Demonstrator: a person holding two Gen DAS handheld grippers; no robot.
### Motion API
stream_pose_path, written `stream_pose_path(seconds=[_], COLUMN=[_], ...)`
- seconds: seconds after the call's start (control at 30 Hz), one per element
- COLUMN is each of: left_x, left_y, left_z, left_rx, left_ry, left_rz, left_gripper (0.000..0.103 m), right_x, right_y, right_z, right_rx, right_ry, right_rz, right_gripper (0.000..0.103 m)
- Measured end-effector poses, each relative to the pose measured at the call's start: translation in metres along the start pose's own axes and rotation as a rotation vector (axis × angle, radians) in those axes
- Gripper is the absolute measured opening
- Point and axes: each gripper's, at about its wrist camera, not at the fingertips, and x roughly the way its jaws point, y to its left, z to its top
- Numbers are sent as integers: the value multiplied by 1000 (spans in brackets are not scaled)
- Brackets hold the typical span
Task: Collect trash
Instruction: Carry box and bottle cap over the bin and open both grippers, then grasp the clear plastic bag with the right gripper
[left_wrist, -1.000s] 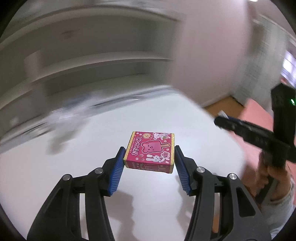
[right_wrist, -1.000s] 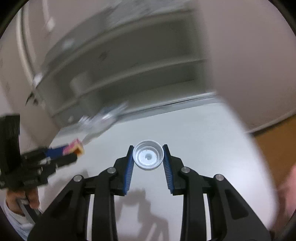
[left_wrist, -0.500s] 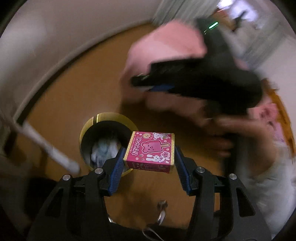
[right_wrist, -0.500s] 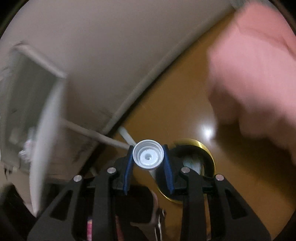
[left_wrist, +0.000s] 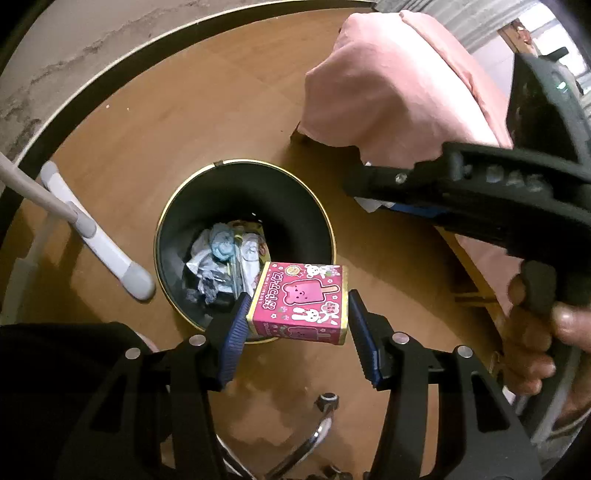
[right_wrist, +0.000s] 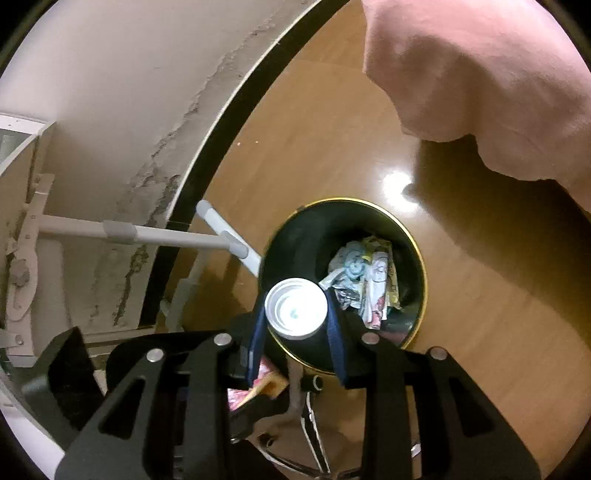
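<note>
My left gripper (left_wrist: 295, 321) is shut on a pink ice-cream box (left_wrist: 301, 302) with a bear and rabbits printed on it, held over the near rim of a black waste bin (left_wrist: 314, 206) with a gold rim on the floor. Crumpled wrappers (left_wrist: 225, 258) lie in the bin. My right gripper (right_wrist: 297, 330) is shut on a white bottle cap (right_wrist: 296, 308), held over the bin's left near edge (right_wrist: 417, 258). The right gripper also shows in the left wrist view (left_wrist: 373, 203), above the bin's right side.
A white table leg and foot (left_wrist: 96, 236) stand left of the bin on the wooden floor (left_wrist: 184, 118). The person's pink clothing (left_wrist: 399, 81) hangs at upper right. A chair base with chrome legs (left_wrist: 317, 439) is below. A wall with a dark skirting (right_wrist: 207, 147) runs at left.
Both grippers have swung from above the white table down over the bin on the floor, each still holding its item. The view has steadied.
</note>
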Motion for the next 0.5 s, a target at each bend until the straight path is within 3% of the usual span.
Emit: stream_pose_path(seconds=[0.03,0.1,0.2,0.3,0.4,0.5], left_x=[0,-5,-3,-12,-52,-121], left_y=[-3,-9,-13,-28,-69,-104], left_z=[-1,-4,-1,-2,-5,-8], left_rx=[6,3,22,63,213,343], left_ry=[-9,-37,-46,-52,-170,-326], left_rz=[22,45,35,48,127,142], left_gripper=[68,92,92,92,92,92], right_x=[-1,-8,-21,-47,-89,-144], right_y=[2,3,3,4,10,20], right_z=[0,2,3,4,2,-9], right_rx=[1,1,1,12,29,48], right_ry=[2,-22,-70,-175,-323,-538], right_rz=[-1,-15,-83,-270,-438,-492], right_gripper=[67,90,90,90,91,96])
